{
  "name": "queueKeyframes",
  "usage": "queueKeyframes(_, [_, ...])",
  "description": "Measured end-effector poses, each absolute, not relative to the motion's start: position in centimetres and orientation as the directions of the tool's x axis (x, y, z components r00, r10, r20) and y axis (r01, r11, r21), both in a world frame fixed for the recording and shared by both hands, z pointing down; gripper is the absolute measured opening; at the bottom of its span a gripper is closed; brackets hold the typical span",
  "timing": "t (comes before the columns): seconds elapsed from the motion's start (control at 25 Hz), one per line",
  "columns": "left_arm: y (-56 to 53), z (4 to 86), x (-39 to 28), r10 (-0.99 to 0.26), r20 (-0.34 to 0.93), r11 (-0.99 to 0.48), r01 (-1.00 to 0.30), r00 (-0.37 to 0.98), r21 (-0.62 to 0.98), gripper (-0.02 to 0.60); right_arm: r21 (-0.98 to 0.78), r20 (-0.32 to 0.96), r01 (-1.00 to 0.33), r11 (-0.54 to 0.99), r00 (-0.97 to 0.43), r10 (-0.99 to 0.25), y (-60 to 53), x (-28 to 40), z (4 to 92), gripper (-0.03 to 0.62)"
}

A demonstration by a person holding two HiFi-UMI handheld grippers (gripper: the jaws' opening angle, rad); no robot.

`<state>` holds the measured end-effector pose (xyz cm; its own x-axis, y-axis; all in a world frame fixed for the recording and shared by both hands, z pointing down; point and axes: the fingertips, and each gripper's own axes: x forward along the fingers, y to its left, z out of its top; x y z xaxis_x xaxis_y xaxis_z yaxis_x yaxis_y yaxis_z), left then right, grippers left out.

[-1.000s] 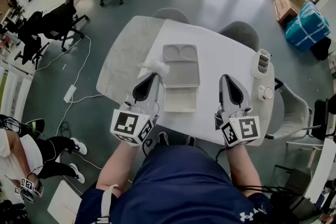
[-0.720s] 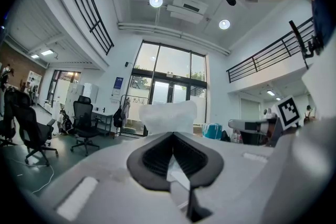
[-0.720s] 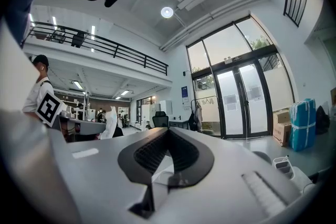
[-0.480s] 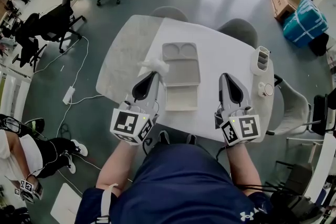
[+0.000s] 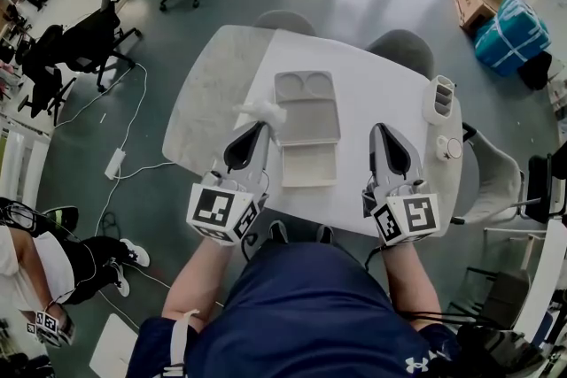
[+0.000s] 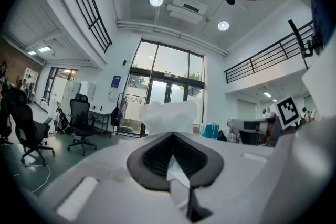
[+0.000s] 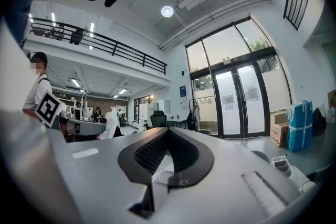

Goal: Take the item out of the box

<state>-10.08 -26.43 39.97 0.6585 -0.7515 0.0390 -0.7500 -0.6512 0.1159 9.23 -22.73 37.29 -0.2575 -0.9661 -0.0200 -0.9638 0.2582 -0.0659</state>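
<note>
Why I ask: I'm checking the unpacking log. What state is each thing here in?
left gripper: shut on the white crumpled item.
white crumpled item: out of the box, held at the jaw tips beside the box's far half.
right gripper: shut, nothing between its jaws.
box: open, both halves flat on the table; near half looks empty.

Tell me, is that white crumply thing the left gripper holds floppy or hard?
Probably floppy: the white wrapper looks crumpled and puffy where the left gripper pinches it at the tips of its fingers. It is likely very light, since it stands up from that small pinch without sagging. It might crinkle or slip free if tugged.
</note>
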Motion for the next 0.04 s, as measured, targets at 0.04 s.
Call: queueKeyframes(0.04, [-26.45, 40.00, -10.16, -0.750, 0.040, -0.652, -0.749, 0.660, 0.117, 0.003, -0.066, -0.020, -0.964, 0.257, -0.256, -0.966, -22.77, 9.12, 37.26, 0.002])
